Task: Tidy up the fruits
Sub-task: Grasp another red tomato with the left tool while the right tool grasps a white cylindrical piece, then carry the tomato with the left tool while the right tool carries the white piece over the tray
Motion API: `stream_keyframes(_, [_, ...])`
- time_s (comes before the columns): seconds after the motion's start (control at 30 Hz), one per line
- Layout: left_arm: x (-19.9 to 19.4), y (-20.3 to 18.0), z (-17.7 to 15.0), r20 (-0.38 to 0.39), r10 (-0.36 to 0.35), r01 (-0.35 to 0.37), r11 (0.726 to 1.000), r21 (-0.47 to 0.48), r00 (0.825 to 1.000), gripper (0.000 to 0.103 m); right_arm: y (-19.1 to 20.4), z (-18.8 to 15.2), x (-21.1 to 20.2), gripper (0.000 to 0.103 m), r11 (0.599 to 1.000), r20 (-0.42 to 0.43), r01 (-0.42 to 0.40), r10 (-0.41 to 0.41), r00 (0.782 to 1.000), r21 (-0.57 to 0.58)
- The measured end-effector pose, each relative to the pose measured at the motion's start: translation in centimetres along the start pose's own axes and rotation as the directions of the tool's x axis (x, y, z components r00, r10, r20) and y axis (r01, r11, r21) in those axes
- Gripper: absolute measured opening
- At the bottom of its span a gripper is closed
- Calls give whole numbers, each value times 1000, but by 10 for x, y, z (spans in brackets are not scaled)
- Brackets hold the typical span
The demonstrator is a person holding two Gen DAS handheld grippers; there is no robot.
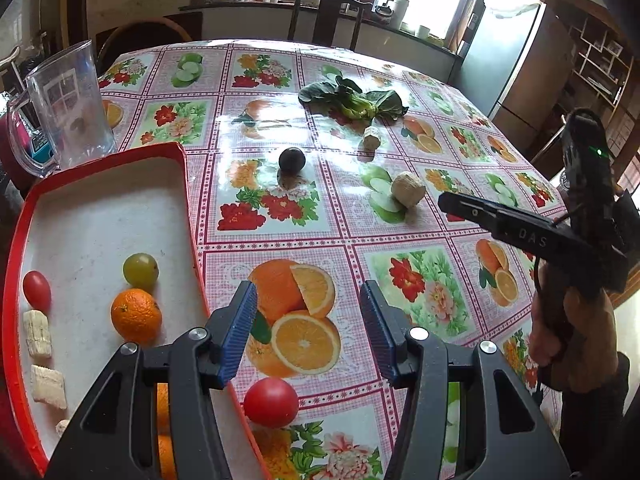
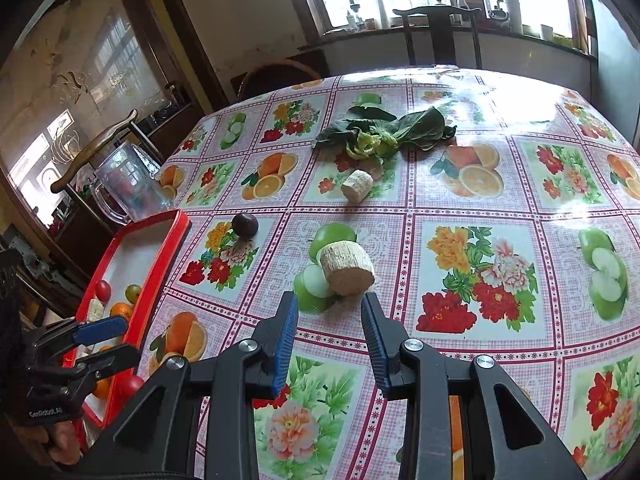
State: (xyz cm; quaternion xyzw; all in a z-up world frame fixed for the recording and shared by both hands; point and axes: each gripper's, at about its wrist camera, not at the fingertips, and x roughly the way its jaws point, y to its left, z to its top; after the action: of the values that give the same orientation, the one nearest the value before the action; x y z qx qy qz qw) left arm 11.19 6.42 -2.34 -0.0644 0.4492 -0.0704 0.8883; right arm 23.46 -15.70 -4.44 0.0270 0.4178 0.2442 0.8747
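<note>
A glossy tablecloth point(image 1: 400, 236) printed with oranges, apples and flowers is covering the table and catching the window light. A clear plastic pitcher point(image 1: 68, 108) is standing upright at the table's left edge, just behind the tray's far corner. A bunch of leafy greens point(image 1: 354, 100) is lying flat near the far middle of the cloth. Beyond the table, a dark wooden chair point(image 2: 440, 30) is standing before the windowsill, where bottles and a kettle point(image 2: 498, 14) are sitting in the brightness.
</note>
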Motion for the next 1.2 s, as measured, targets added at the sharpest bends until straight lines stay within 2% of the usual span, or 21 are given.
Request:
stream_keyframes(0.13, [-5,-1,-19,-28,-7,9,997,83,1000,52,-3,-2,9,35,1000,-11,-3,3,1000,3])
stream_keyframes(0.33, [1,-8,-34,-75,7,10,975,221,997,52,-3,-2,18,35,1000,-21,-14,14,1000,11])
stream_keyframes(0.53, [8,-18,-42,-106,43,1,925,380,993,47,-5,4,29,35,1000,-23,-11,11,1000,16])
stream_keyframes(0.73, [12,-19,-40,-125,91,-21,879,477,988,27,-8,15,46,35,1000,-18,4,-4,1000,23])
stream_keyframes(0.9, [15,-24,-43,-107,129,-53,845,532,986,27,-1,18,50,32,999,-10,31,-31,999,-13])
stream_keyframes(1.0, [15,-23,-44,-92,136,-68,848,525,987,26,4,14,46,28,999,-7,25,-25,1000,-28])
stream_keyframes(1.07, [13,-22,-43,-89,125,-63,862,503,988,26,7,10,41,18,999,-5,17,-17,1000,-34])
stream_keyframes(1.2, [9,-18,-43,-95,81,-30,895,444,992,26,10,4,30,14,999,1,5,-5,1000,-36])
